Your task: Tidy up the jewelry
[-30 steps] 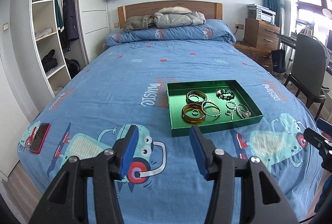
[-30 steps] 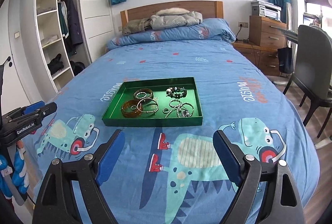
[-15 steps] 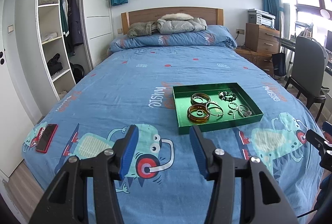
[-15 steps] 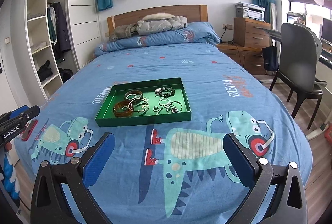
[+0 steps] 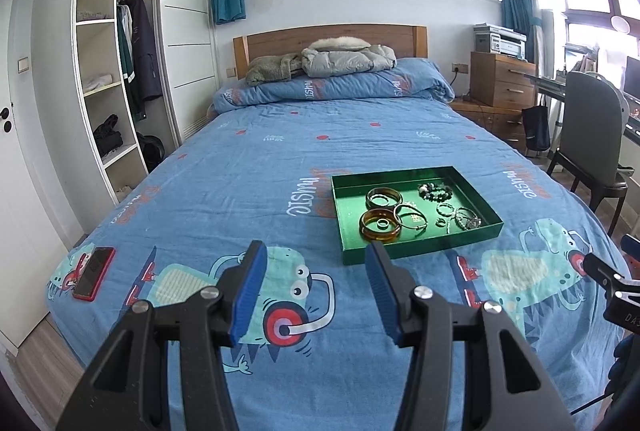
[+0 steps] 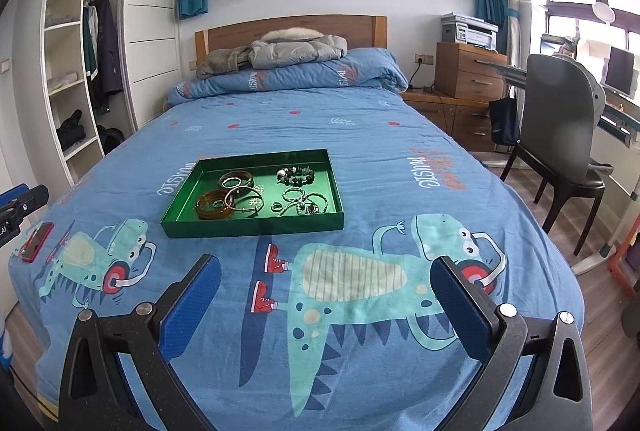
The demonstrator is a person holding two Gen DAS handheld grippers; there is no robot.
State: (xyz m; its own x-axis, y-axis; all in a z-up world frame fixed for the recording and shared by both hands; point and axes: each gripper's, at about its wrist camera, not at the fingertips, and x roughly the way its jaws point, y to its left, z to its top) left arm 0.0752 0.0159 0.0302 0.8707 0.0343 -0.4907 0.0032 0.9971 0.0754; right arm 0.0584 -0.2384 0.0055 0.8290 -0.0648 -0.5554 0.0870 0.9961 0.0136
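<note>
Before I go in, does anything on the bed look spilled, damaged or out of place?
Nothing is spilled: all the jewelry sits inside the green tray, though the silver bangles overlap the amber bangle. A red phone lies near the bed's left edge. Both tools, left tool and right tool, are open and empty.

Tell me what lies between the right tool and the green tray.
Only bare printed bedsheet: the right wrist view shows nothing between the right tool and the green tray.
</note>
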